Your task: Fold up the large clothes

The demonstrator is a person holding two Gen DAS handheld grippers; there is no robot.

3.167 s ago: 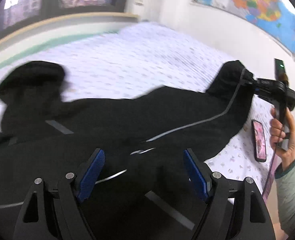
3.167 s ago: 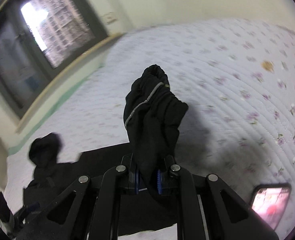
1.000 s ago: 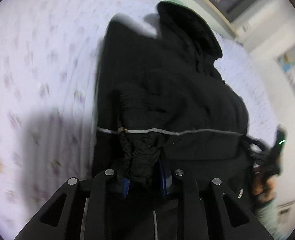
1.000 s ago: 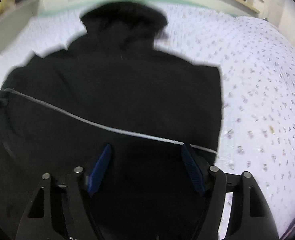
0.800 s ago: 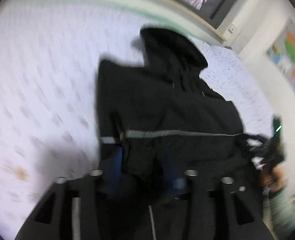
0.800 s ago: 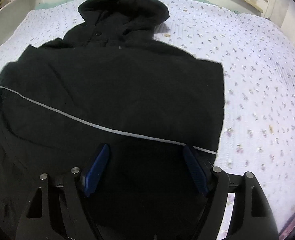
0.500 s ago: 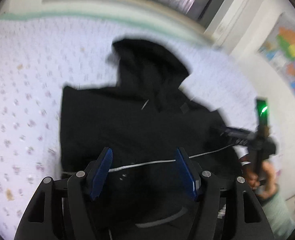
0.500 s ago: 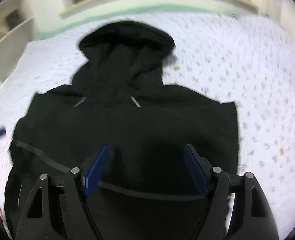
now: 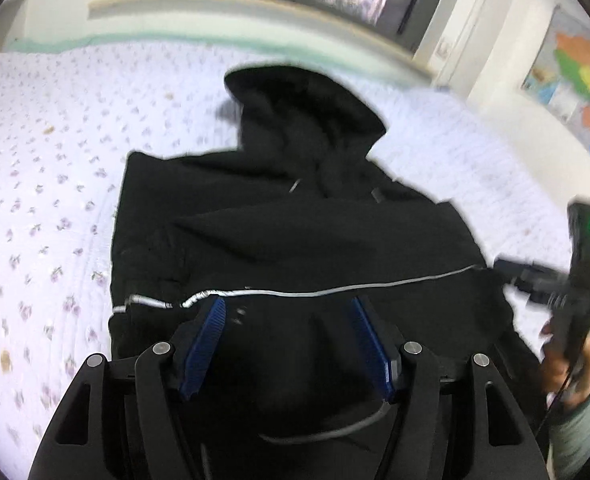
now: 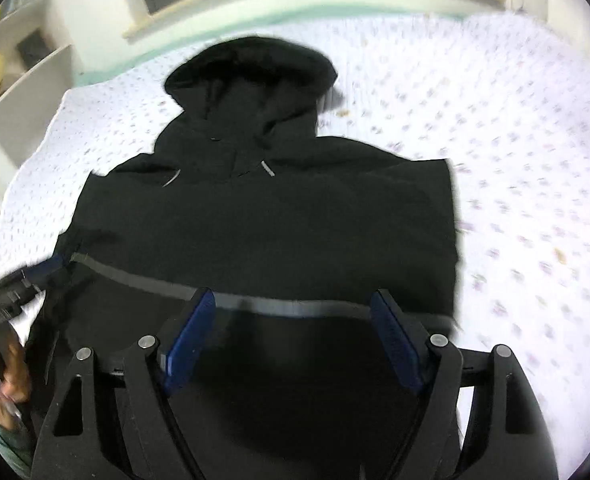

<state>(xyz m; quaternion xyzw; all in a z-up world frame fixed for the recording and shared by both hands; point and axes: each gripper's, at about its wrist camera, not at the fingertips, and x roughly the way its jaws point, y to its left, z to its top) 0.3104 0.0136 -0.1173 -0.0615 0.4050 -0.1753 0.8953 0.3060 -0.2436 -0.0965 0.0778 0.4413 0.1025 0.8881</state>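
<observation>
Lying flat on the floral bedspread (image 10: 515, 128), hood toward the window, the black hooded jacket (image 10: 279, 216) is looking soft and floppy (likely bulky), while left gripper (image 9: 291, 344) and right gripper (image 10: 293, 336) are hovering wide open over its lower half, where gripping hem corners seems best

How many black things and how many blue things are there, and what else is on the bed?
Black hooded jacket: 1
Grippers, left gripper and right gripper: 2
Blue pads on the fingers: 4
White flowered bedspread: 1
Total: 8
</observation>
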